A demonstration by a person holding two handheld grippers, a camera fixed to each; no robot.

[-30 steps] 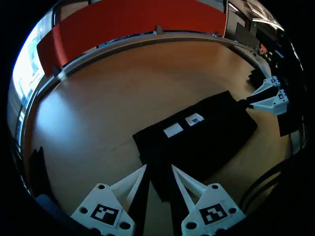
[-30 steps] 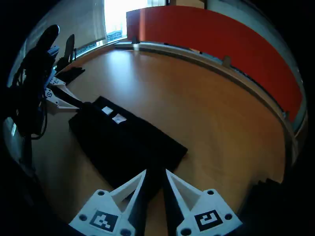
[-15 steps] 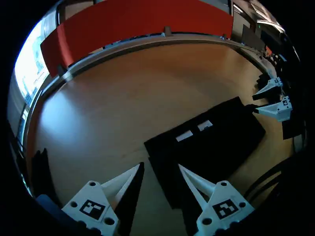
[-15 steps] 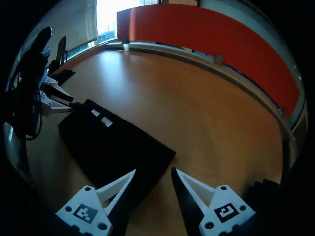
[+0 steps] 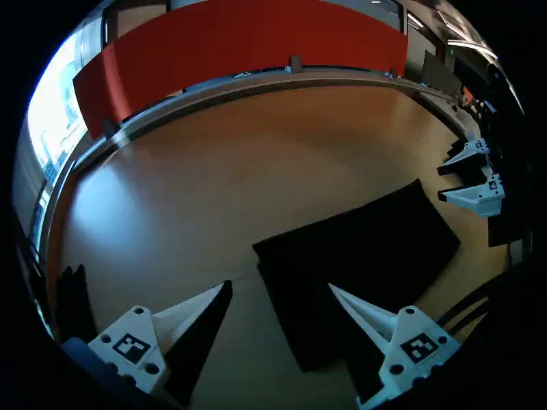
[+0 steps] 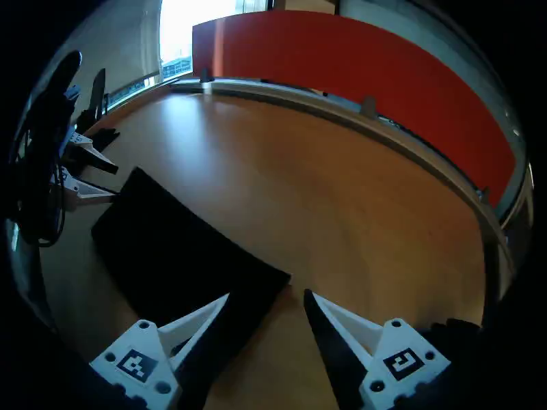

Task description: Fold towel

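A black towel (image 5: pixel 362 253) lies flat and folded on the wooden table (image 5: pixel 225 171). My left gripper (image 5: pixel 279 287) stands open at the towel's near corner, fingers spread wide with nothing between them. In the left gripper view my right gripper (image 5: pixel 448 182) is open just off the towel's far corner. In the right gripper view the towel (image 6: pixel 171 246) stretches away to the left, and my right gripper (image 6: pixel 267 295) is open over its near corner. My left gripper (image 6: pixel 113 183) is open at the towel's far end, held by a person's hand.
A long red partition (image 5: pixel 239 48) runs behind the table's far curved edge (image 6: pixel 355 113). A bright window (image 6: pixel 184 41) is beyond it. Dark objects (image 5: pixel 72 301) sit at the table's near left, and dark cables (image 6: pixel 41 184) hang by the left gripper. Bare wood surrounds the towel.
Both grippers were shut on the towel's corners; they have opened, let go and drawn back a little. The towel's white labels are now out of sight.
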